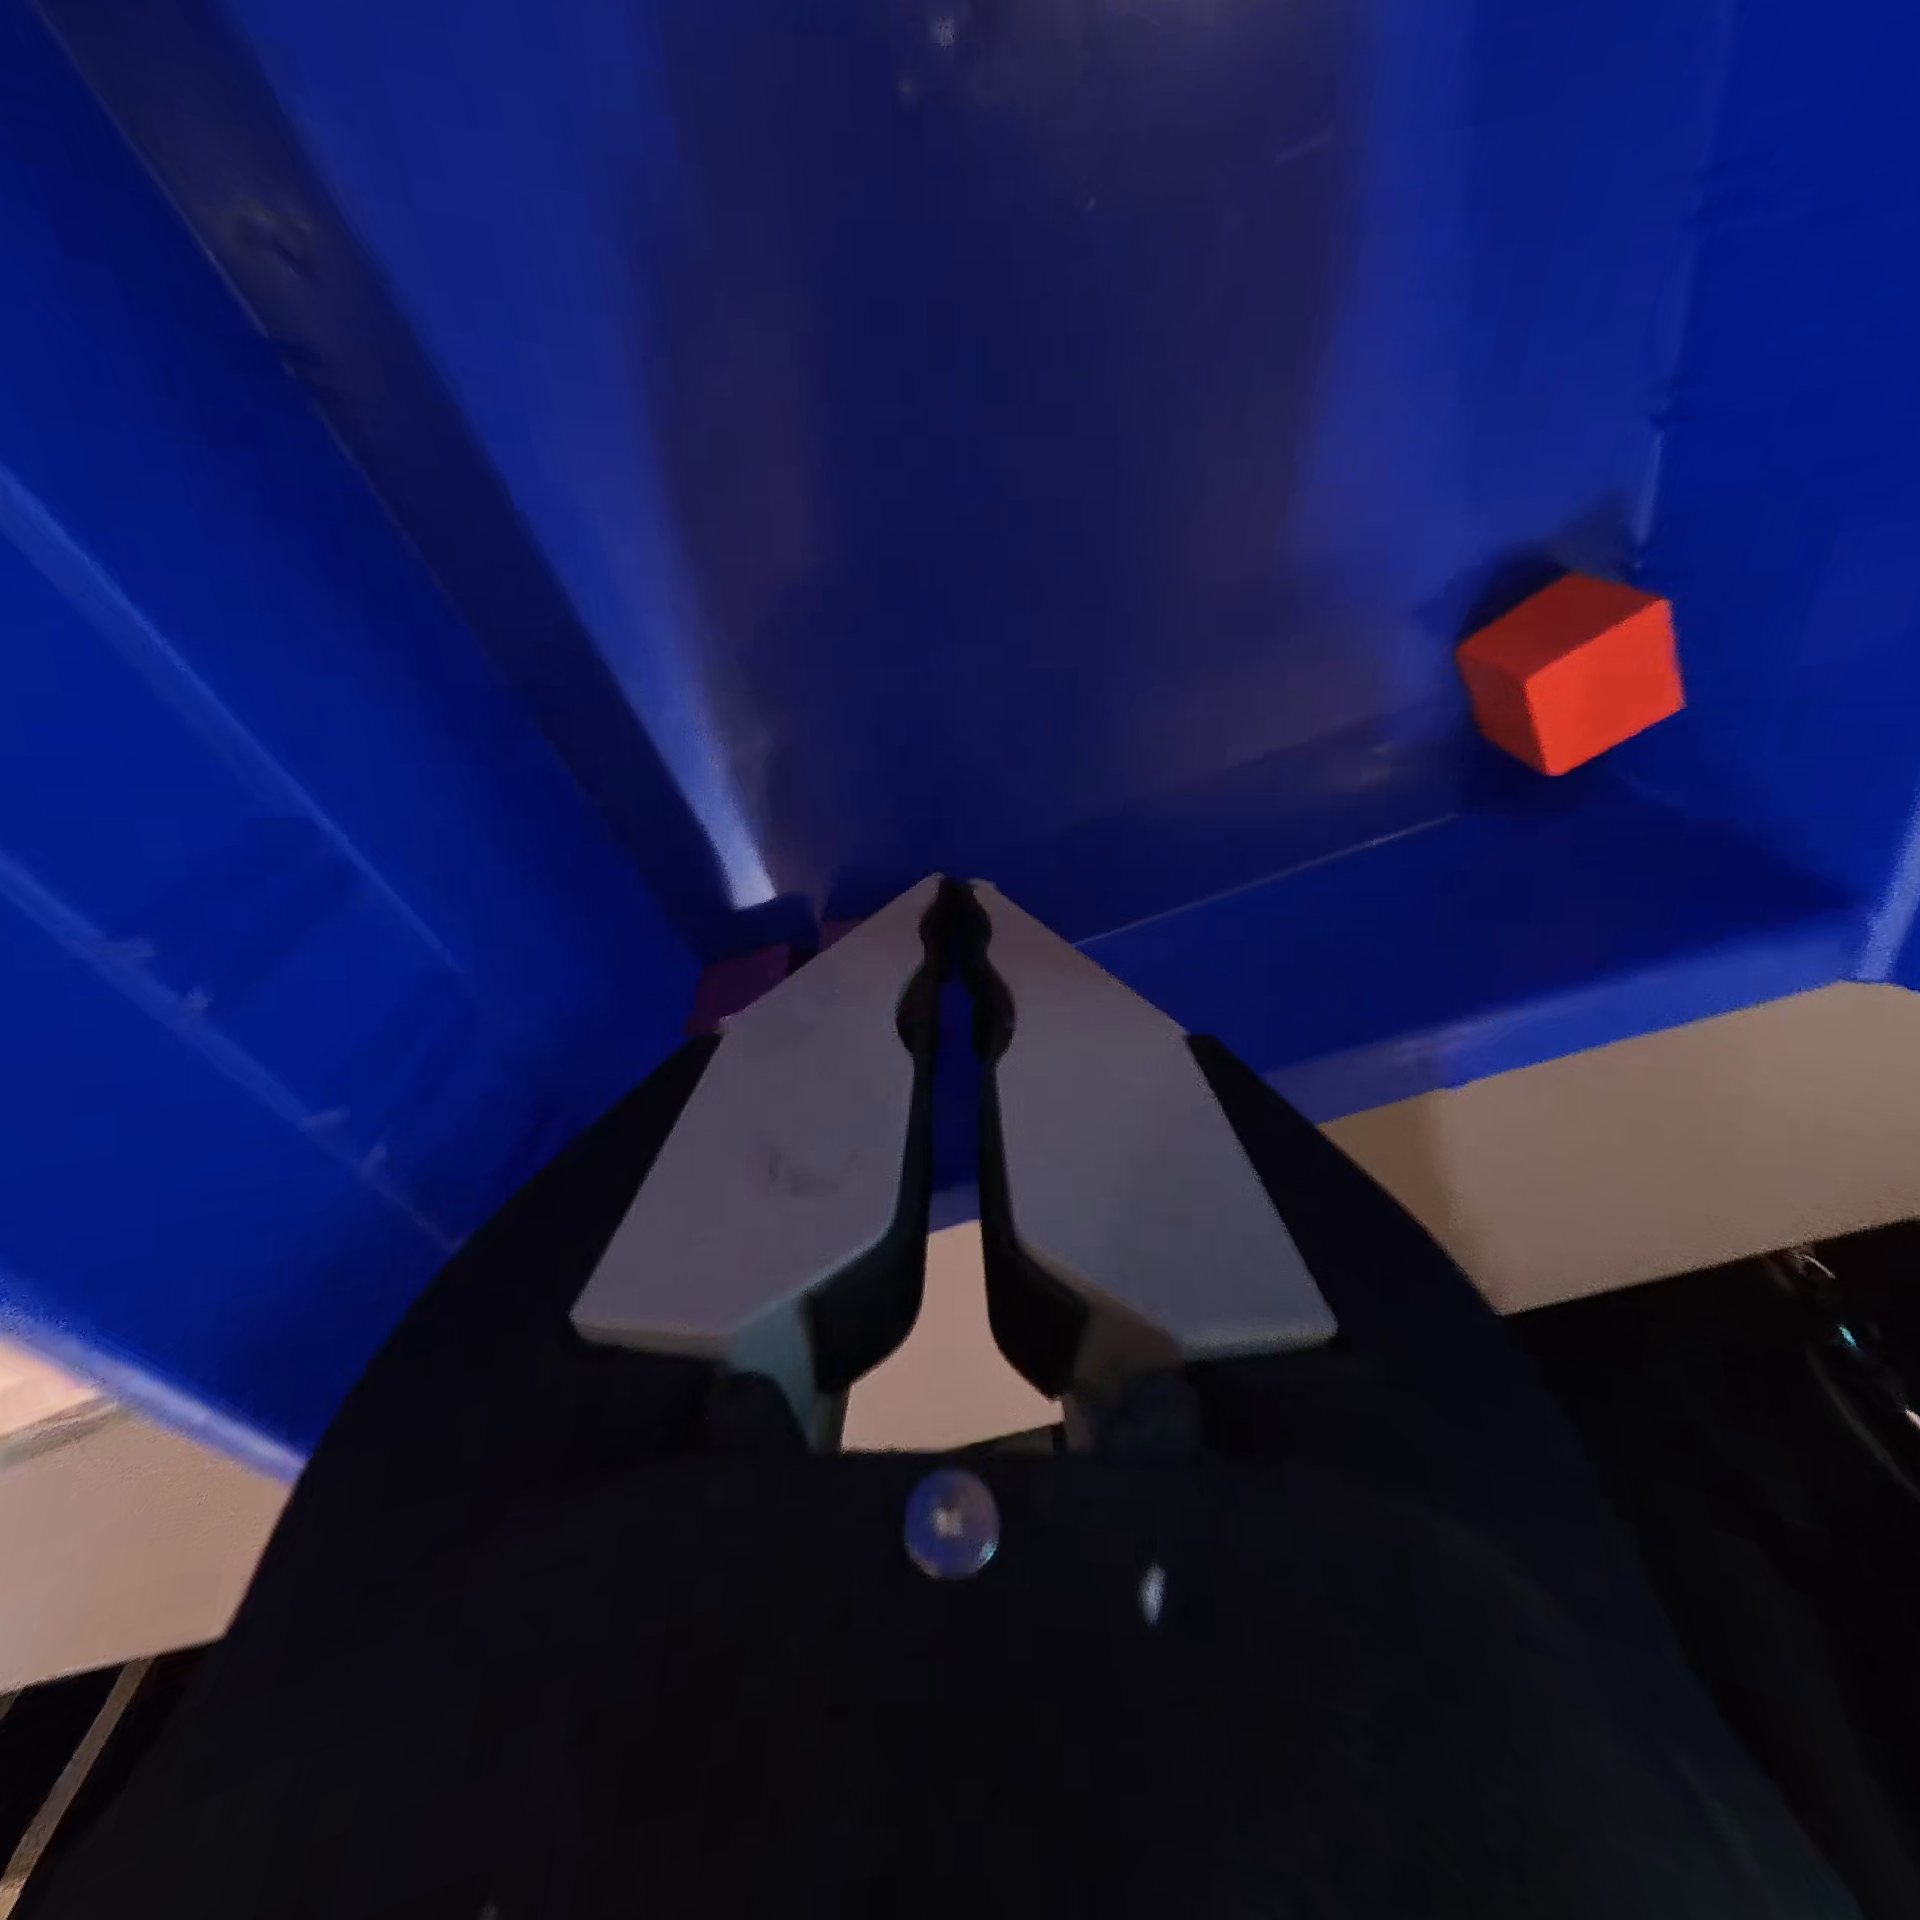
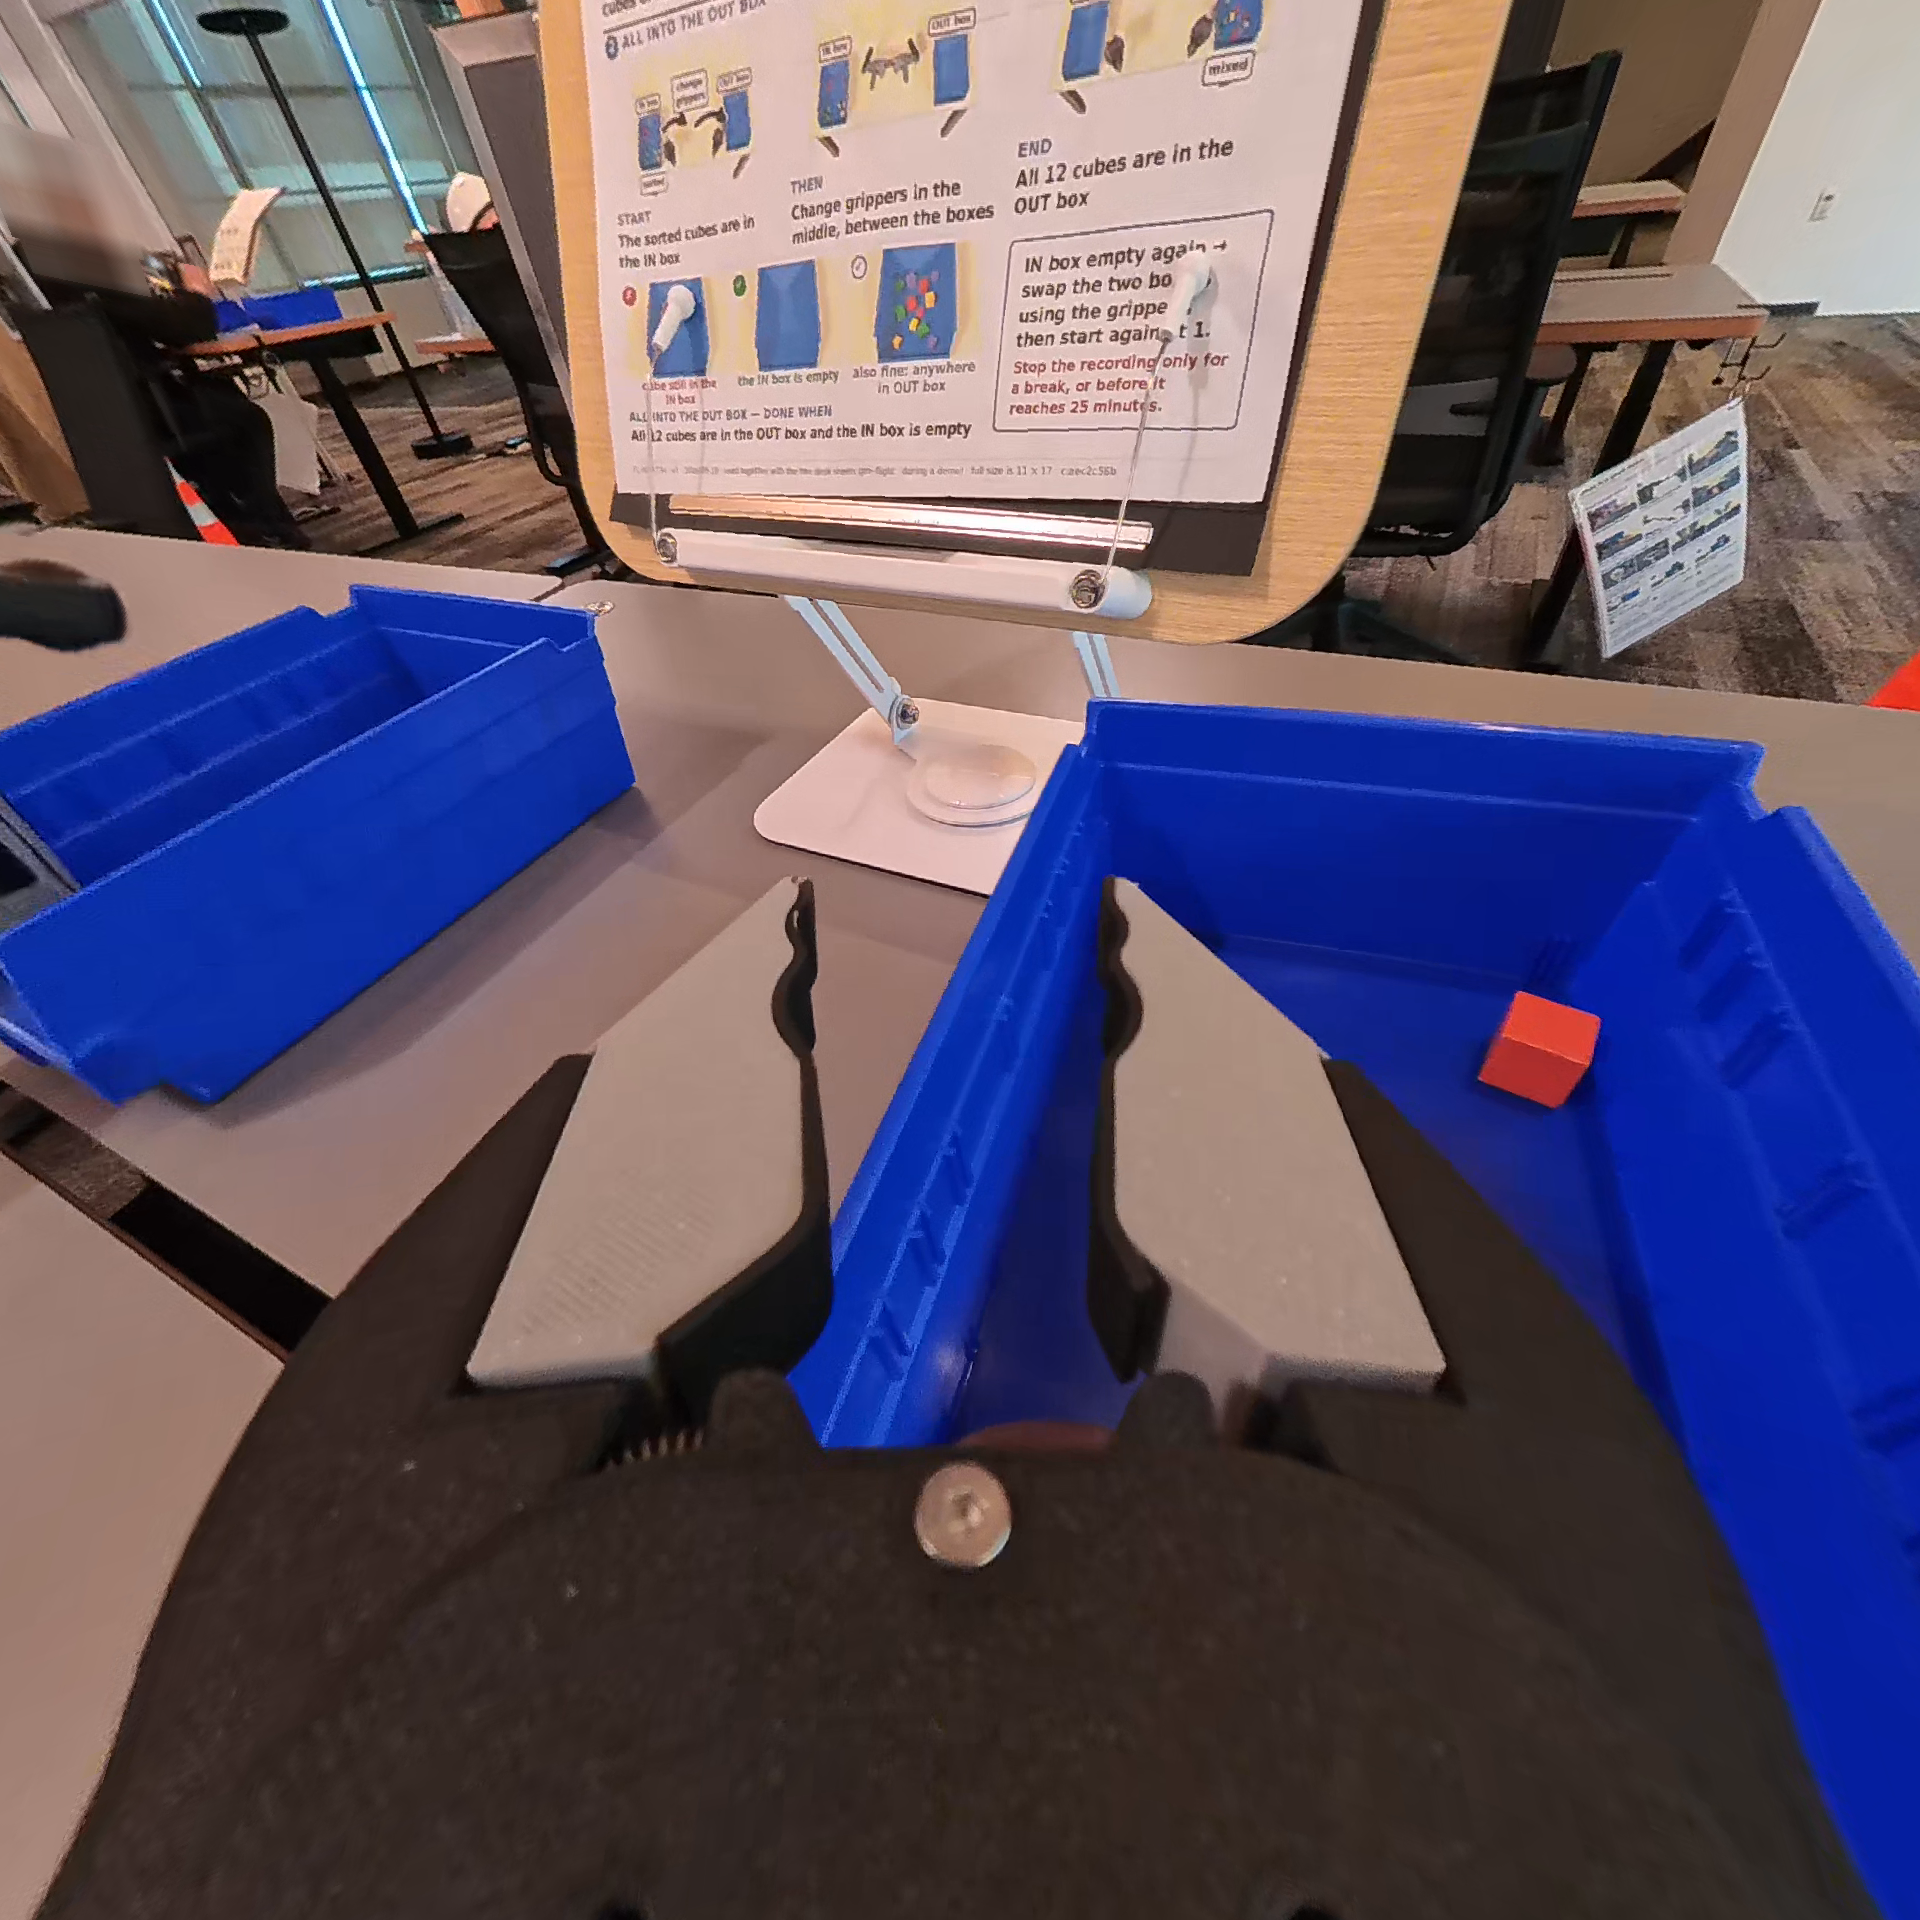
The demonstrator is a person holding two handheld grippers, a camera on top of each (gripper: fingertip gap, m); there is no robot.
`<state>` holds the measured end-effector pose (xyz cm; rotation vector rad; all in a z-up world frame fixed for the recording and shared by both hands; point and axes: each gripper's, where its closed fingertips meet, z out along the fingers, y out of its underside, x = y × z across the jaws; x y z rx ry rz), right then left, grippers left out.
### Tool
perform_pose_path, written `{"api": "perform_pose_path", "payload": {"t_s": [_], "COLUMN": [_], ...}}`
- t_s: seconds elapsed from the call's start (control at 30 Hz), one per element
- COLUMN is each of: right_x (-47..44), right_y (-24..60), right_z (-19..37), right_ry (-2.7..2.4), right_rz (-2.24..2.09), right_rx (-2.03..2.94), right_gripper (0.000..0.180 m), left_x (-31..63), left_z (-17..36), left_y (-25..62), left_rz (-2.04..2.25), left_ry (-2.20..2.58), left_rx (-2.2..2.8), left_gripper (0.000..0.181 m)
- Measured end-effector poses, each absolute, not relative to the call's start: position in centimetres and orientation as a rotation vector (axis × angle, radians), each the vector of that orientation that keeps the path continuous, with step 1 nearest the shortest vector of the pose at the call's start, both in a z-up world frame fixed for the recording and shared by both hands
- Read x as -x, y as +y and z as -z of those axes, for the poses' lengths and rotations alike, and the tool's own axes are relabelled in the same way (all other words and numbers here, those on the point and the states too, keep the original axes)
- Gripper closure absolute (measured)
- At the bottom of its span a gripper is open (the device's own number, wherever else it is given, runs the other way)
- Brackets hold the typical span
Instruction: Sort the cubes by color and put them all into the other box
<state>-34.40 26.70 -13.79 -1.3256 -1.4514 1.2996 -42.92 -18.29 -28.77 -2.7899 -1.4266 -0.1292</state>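
Note:
In the left wrist view my left gripper (image 1: 948, 885) is shut with its tips together, low inside a blue box (image 1: 935, 416). A purple cube (image 1: 730, 989) peeks out beside the left finger, mostly hidden, with a blue cube (image 1: 771, 921) just beyond it. A red cube (image 1: 1571, 675) lies near the box's right corner. In the right wrist view my right gripper (image 2: 956, 906) is open and straddles the left wall of the right blue box (image 2: 1403, 831). A red cube (image 2: 1538, 1049) lies in that box by its right wall.
A second blue box (image 2: 312, 831) stands at the left on the grey table (image 2: 520, 1060). A stand with an instruction sheet (image 2: 935, 260) rises behind the boxes on a white base (image 2: 831, 810). Desks and chairs fill the room beyond. Between my right fingertips and the red cube (image 2: 1538, 1049) there is roughly 20 cm.

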Motion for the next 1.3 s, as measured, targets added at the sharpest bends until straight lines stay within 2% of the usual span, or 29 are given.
{"api": "perform_pose_path", "payload": {"t_s": [0.2, 0.33, 0.4, 0.43, 0.47, 0.53, 0.63, 0.77, 0.93, 1.03, 1.07, 1.17, 1.3], "right_x": [34.5, 34.5, 34.6, 34.6, 34.6, 34.7, 34.7, 34.6, 34.6, 34.5, 34.5, 34.5, 34.5], "right_y": [26.1, 25.8, 25.7, 25.7, 25.7, 25.5, 25.4, 25.3, 25.1, 25.0, 24.9, 24.9, 25.0], "right_z": [14.0, 13.9, 14.0, 14.1, 14.1, 14.2, 14.2, 14.2, 14.0, 13.8, 13.9, 13.9, 13.8], "right_ry": [-1.481, -1.486, -1.489, -1.492, -1.495, -1.501, -1.508, -1.51, -1.51, -1.513, -1.515, -1.516, -1.509], "right_rz": [-1.289, -1.288, -1.287, -1.286, -1.286, -1.285, -1.282, -1.286, -1.3, -1.301, -1.3, -1.303, -1.314], "right_rx": [1.314, 1.304, 1.304, 1.305, 1.305, 1.304, 1.297, 1.292, 1.284, 1.274, 1.273, 1.273, 1.277], "right_gripper": [0.128, 0.127, 0.127, 0.127, 0.127, 0.127, 0.127, 0.128, 0.128, 0.129, 0.129, 0.129, 0.129], "left_x": [43.9, 43.7, 42.8, 42.7, 43.3, 43.2, 43.5, 43.2, 42.6, 43.6, 43.4, 42.7, 42.5], "left_z": [25.2, 25.8, 27.0, 27.4, 27.5, 27.7, 27.9, 28.5, 29.4, 29.1, 29.1, 29.5, 29.4], "left_y": [-18.1, -19.7, -20.4, -21.2, -21.8, -21.9, -22.3, -20.9, -20.9, -21.8, -21.7, -20.5, -21.0], "left_rz": [0.13, 0.127, 0.17, 0.131, 0.016, -0.021, -0.089, -0.005, 0.118, -0.033, -0.01, 0.158, 0.156], "left_ry": [-1.406, -1.532, -1.611, -1.646, -1.647, -1.651, -1.673, -1.643, -1.726, -1.677, -1.666, -1.657, -1.617], "left_rx": [2.676, 2.712, 2.77, 2.831, 2.876, 2.94, 3.005, 3.007, 2.973, 3.022, 3.021, 2.937, 2.981], "left_gripper": [0.181, 0.181, 0.141, 0.141, 0.15, 0.138, 0.137, 0.103, 0.103, 0.125, 0.127, 0.16, 0.16]}}
